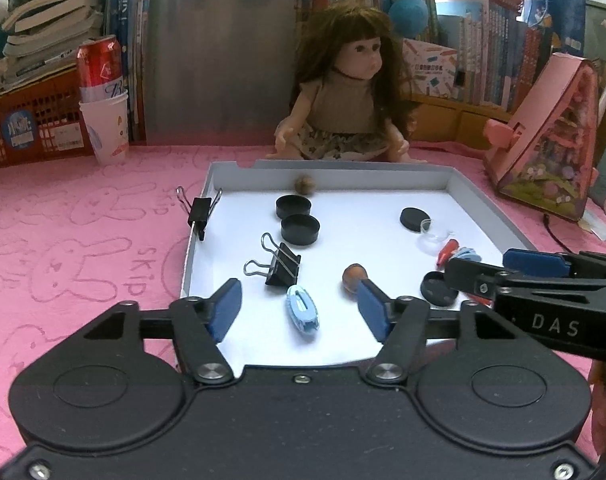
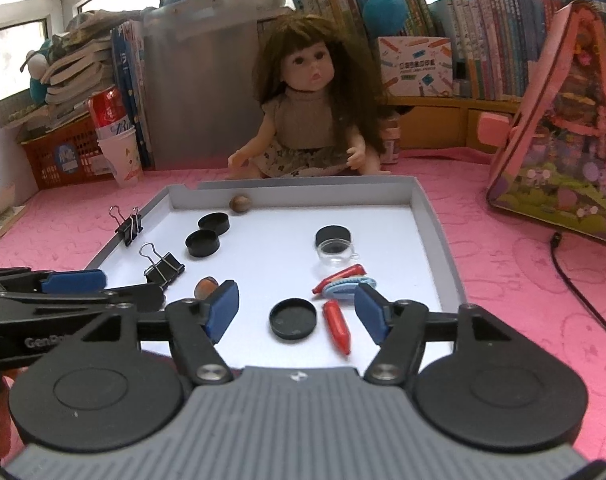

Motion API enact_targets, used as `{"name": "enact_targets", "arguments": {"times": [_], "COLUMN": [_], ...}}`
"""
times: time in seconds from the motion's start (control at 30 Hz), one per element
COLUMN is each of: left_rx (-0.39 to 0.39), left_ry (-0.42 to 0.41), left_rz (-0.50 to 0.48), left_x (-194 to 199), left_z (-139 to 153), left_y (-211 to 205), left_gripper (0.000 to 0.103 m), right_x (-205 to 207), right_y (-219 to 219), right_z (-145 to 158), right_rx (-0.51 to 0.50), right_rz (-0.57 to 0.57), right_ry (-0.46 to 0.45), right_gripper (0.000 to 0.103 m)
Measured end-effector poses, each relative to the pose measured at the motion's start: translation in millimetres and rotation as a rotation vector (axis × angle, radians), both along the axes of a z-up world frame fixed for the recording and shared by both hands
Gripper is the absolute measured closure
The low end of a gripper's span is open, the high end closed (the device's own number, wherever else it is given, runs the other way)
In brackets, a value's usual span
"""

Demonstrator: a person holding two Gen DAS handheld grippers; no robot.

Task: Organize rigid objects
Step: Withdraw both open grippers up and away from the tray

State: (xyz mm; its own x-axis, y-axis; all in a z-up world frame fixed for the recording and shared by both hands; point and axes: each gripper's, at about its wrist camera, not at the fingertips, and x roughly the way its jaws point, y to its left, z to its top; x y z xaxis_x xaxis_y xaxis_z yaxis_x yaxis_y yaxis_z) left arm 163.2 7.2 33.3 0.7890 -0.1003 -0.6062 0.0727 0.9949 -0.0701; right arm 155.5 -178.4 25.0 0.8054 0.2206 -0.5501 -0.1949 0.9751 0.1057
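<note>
The left gripper (image 1: 299,304) has its jaws released, spread apart with nothing pressed between the blue pads; a pale blue hair clip (image 1: 302,309) lies loose on the white floor of the tray (image 1: 479,196) in the gap between them, nearer the left pad, touching neither; a brown nut (image 1: 353,276) sits just beyond the tip of the right pad, and a black binder clip (image 1: 281,266) lies just ahead of the left pad; farther ahead of these jaws stand two black caps (image 1: 299,220) side by side, with another binder clip (image 1: 199,210) clipped on the tray's left wall and a second nut (image 1: 304,184) against the far wall; the right gripper (image 2: 297,312) also stands released, its jaws wide and grasping nothing; between them, on the tray floor, lie an upturned black lid (image 2: 293,318) toward the left pad and a red crayon (image 2: 337,326) toward the right pad, both apart from the pads; just ahead of the right pad lie a second red crayon (image 2: 339,274) and a blue clip (image 2: 353,286), touching one another; farther ahead a small clear jar (image 2: 335,254) rests just before a black lid (image 2: 333,236); the tray sits on a pink counter (image 2: 523,280), with a doll (image 2: 307,112) seated beyond its far wall, straight ahead of both pairs of jaws.
</note>
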Motion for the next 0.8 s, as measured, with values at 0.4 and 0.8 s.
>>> {"name": "enact_targets", "arguments": {"times": [0.4, 0.8], "left_rx": [0.018, 0.061], "left_ry": [-0.036, 0.004], "left_rz": [-0.019, 0.003], "left_x": [-47.1, -74.4], "left_z": [13.4, -9.1], "left_y": [-0.3, 4.3], "left_gripper": [0.026, 0.021], "right_x": [-36.3, -50.9], "right_y": [-20.5, -22.5], "right_z": [5.1, -23.2], "right_rx": [0.017, -0.026], "right_rz": [-0.039, -0.075], "right_ry": [-0.023, 0.031], "right_gripper": [0.016, 0.014]}}
